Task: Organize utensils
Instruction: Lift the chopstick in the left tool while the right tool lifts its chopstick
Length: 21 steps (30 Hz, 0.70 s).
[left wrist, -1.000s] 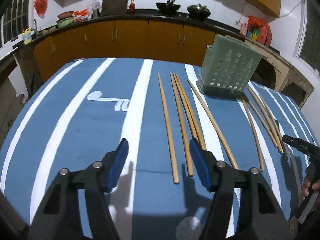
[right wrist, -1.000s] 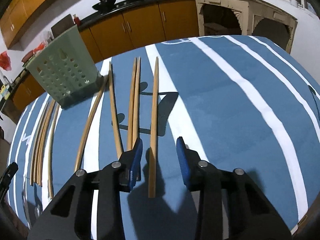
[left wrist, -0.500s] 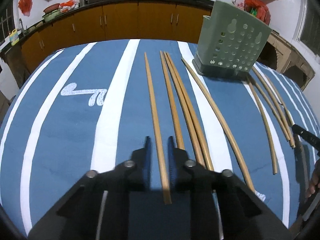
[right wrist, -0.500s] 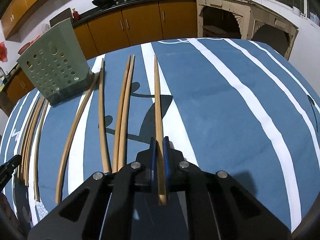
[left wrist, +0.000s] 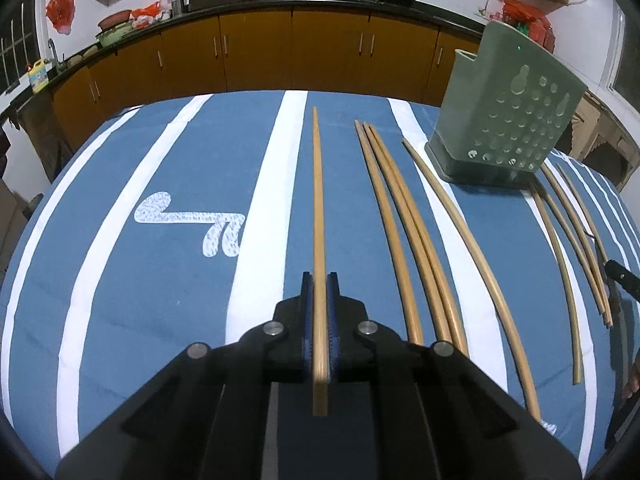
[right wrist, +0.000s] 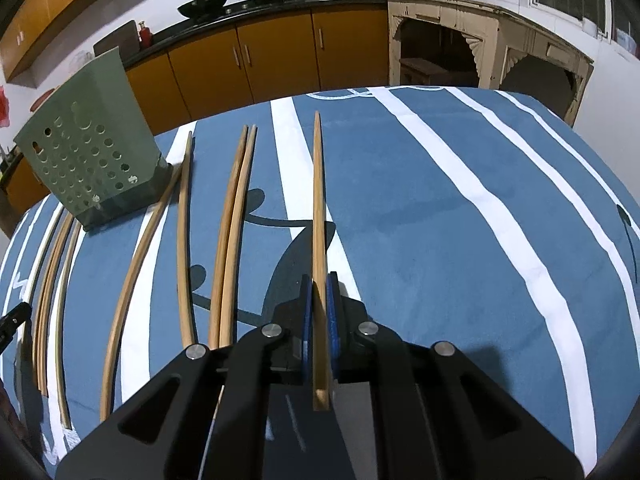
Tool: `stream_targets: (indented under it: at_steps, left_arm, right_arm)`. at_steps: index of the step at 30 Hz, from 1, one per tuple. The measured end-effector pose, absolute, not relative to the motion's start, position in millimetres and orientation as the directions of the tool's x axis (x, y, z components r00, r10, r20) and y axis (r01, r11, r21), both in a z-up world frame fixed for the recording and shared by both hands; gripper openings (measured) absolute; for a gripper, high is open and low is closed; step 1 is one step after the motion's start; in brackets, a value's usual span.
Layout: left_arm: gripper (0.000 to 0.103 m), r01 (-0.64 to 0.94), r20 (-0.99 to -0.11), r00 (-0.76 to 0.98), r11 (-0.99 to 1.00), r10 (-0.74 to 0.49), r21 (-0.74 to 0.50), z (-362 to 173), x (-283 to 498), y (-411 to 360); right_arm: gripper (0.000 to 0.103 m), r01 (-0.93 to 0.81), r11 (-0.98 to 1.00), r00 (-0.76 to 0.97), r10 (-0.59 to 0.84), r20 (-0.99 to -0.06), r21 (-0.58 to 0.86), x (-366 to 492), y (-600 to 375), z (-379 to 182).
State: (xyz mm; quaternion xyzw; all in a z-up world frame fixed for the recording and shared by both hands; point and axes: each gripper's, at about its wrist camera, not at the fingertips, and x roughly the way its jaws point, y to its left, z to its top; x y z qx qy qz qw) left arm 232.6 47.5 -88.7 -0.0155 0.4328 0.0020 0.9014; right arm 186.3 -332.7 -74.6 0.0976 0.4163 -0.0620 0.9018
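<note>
We see the left gripper (left wrist: 319, 280) with its jaws clamped on a long wooden chopstick (left wrist: 318, 216), gripped near its blunt end, so that a short stub sticks back past the blue pads (left wrist: 306, 320) while the thin tip points away across the blue striped cloth (left wrist: 168, 288) that covers the counter. The right gripper (right wrist: 319, 280) likewise has its jaws closed tight on a second chopstick (right wrist: 318, 208), held the same way, tip forward.

Just right of the left gripper, in its view, three loose chopsticks (left wrist: 404, 232) lie close together on the cloth, and one more curved chopstick (left wrist: 472, 248) lies beyond them. Its far tip ends close to the base of the green perforated utensil holder (left wrist: 504, 120), which stands upright toward the far right of the counter. Past the holder, several more sticks (left wrist: 568, 240) lie in a bunch near the right edge.

In the right wrist view the holder (right wrist: 88, 160) stands at far left, with the loose sticks spread between it and the gripper. Behind the counter run orange kitchen cabinets (left wrist: 256, 56).
</note>
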Motion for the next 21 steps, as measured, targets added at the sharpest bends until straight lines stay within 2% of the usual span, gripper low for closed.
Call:
stream_targets:
  at_steps: [16,21]
  left_arm:
    - [0.009,-0.028,-0.778,0.629,0.999,-0.002,-0.025,-88.9,227.6,45.4]
    - [0.007,-0.026,-0.782,0.623,0.999,-0.002,-0.023,-88.0,225.8,45.7]
  right_arm:
    - [0.008,0.192,0.976,0.648,-0.051,-0.76,0.098,182.3,-329.2,-77.1]
    - [0.008,0.177,0.975,0.66,-0.018,-0.751,0.132,177.0,-332.3,-74.5]
